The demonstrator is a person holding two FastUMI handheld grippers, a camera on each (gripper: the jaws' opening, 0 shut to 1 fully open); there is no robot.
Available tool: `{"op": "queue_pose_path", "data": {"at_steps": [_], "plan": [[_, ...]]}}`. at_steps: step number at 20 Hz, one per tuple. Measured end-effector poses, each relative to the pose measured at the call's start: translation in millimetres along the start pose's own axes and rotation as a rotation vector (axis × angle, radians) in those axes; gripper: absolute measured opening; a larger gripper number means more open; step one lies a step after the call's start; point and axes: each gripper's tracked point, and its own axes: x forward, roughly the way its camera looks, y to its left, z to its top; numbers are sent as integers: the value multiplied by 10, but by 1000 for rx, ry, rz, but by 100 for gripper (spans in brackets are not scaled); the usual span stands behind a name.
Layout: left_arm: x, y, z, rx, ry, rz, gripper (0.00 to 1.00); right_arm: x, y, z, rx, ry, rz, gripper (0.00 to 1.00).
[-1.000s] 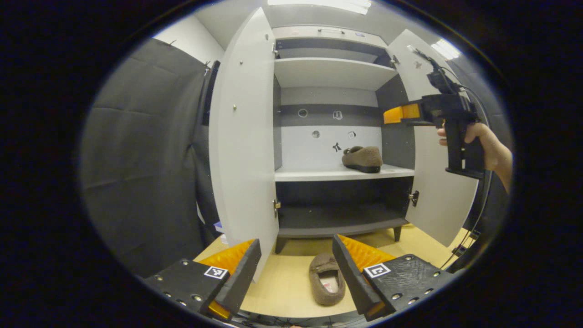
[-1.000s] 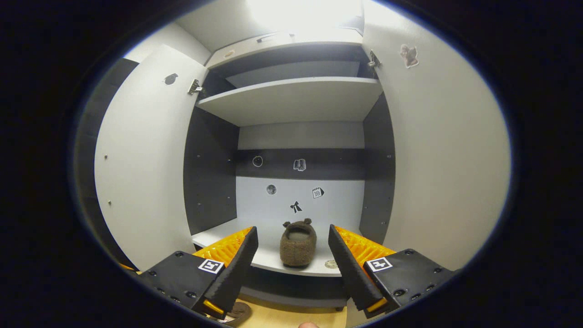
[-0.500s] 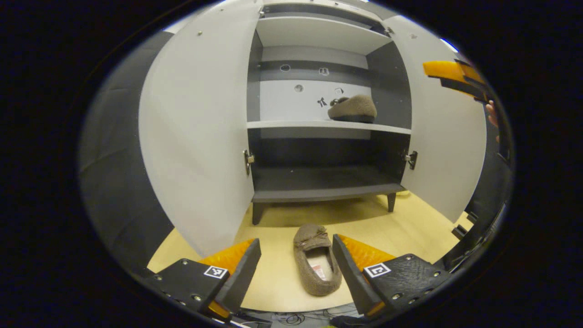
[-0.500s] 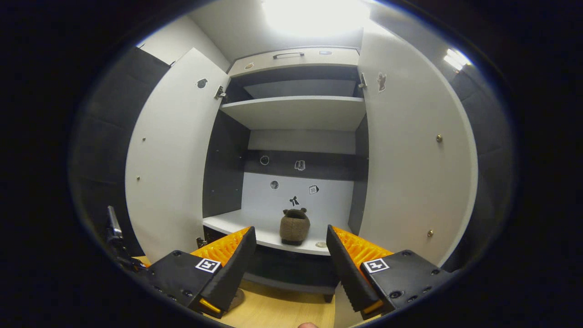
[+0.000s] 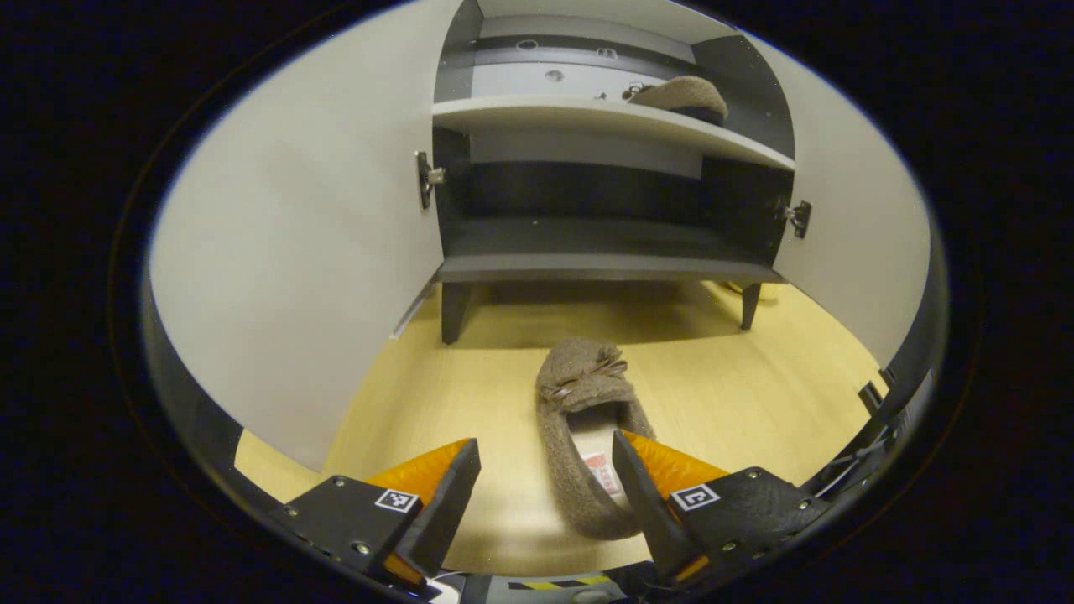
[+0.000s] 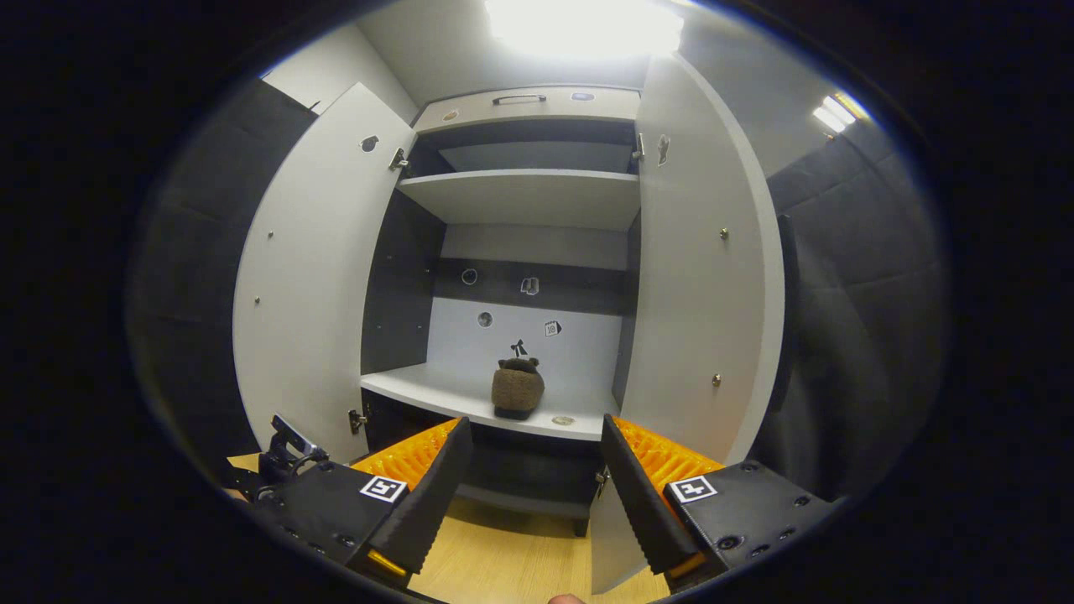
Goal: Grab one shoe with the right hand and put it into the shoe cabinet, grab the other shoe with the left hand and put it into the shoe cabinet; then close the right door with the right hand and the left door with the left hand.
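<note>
Left tool (image 5: 545, 495), fingers apart, has dropped toward the floor shoe (image 5: 583, 436); right tool (image 6: 530, 495) likewise apart

Two shoes: one on the floor (image 5: 579, 419), one on the shelf (image 6: 517, 387). One cabinet (image 6: 537, 126). Two doors, both open: left door (image 6: 306, 268), right door (image 6: 696, 277). Two grippers: left gripper (image 5: 545, 495), right gripper (image 6: 527, 495), each with two fingers set apart. Three shelves counted in the right gripper view: upper shelf (image 6: 524, 193), middle shelf (image 6: 436, 390), bottom shelf (image 5: 604, 252) in the left gripper view. One drawer handle (image 6: 518, 99) at the top. Two cabinet legs (image 5: 453, 310) seen in the left gripper view. Several small stickers (image 6: 530, 286) on the back panel, about five. Two hinges (image 5: 428, 176) in the left gripper view.
</note>
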Motion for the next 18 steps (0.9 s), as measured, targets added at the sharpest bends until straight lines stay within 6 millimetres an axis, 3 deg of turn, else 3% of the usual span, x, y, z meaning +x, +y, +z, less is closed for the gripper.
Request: {"op": "queue_pose_path", "data": {"at_steps": [1,2,3,4,5,7,10,11,12,18], "plan": [[90,12,-92,-2,30,3,100,-25,-15,-23,5,7,-4,98],[161,33,-155,-7,59,9,99,-47,-18,-43,12,15,-5,98],[228,41,-197,-16,77,8,92,-55,-15,-79,15,24,-5,98],[291,46,-203,-29,83,6,97,-62,-14,-114,13,36,-3,98],[344,32,-220,-38,94,3,83,-59,-13,-147,8,44,-2,98],[377,-39,-240,-47,113,-37,82,-60,-10,-212,-5,67,0,98],[386,-160,-285,-54,144,-67,34,-46,1,-242,1,77,3,98],[429,-140,-274,-44,141,-56,39,-40,6,-245,8,78,5,98],[444,-131,-270,-30,150,-52,13,-41,11,-235,15,77,7,98],[442,-98,-170,-57,117,-38,2,-45,75,-244,15,76,33,98]]}}
